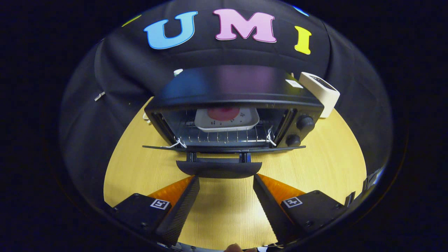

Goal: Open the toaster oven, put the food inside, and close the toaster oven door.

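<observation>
Wood: the pale yellow worktop [315,168] carries everything and fills the lower half of the frame.
Toaster oven: a black toaster oven [238,94] stands at the centre of the frame, its top glossy, two round knobs [303,123] on its right side.
Door: the oven door [224,148] is swung fully down and lies flat toward me, its curved handle [219,169] at the front edge.
Food: a pink round piece of food [223,113] sits on a white tray [227,120], resting on the wire rack [224,136] inside the oven, centre of the frame.
My tongs: my tongs [226,182] are spread wide and grip nothing; the door handle lies just ahead of the fingertips and between them, whether touching I cannot tell.
Beside: a white boxy device [320,91] stands at the oven's right rear corner, upper right of the frame.
Wall: black cloth behind everything.
</observation>
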Demonstrator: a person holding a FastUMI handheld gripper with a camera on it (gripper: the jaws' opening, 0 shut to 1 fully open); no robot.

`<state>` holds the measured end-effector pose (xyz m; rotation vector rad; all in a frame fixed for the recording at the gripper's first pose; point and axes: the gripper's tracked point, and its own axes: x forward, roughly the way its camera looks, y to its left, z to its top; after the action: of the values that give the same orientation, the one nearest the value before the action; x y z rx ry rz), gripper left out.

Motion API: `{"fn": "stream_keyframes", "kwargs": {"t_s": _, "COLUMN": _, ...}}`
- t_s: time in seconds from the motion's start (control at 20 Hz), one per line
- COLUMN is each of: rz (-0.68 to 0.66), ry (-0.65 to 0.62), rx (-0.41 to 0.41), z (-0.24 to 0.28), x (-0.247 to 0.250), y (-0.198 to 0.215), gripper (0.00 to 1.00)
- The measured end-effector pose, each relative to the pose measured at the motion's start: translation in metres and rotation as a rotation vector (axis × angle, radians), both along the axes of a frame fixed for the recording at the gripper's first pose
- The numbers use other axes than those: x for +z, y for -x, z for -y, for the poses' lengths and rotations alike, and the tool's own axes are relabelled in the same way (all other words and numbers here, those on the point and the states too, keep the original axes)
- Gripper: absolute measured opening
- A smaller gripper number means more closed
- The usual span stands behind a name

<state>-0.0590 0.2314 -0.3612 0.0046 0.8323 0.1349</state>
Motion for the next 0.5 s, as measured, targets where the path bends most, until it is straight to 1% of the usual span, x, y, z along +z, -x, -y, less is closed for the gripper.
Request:
{"fn": "stream_keyframes", "kwargs": {"t_s": 0.25, "rz": 0.129, "ry": -0.005, "rx": -0.018, "z": 0.011, "x": 0.046, "y": -0.058, "gripper": 1.00}}
{"fn": "stream_keyframes", "kwargs": {"t_s": 0.35, "rz": 0.186, "ry": -0.017, "rx": -0.022, "z": 0.020, "x": 0.068, "y": -0.065, "gripper": 1.00}}
{"fn": "stream_keyframes", "kwargs": {"t_s": 0.5, "rz": 0.272, "ry": -0.016, "rx": -0.023, "z": 0.039, "x": 0.091, "y": -0.060, "gripper": 1.00}}
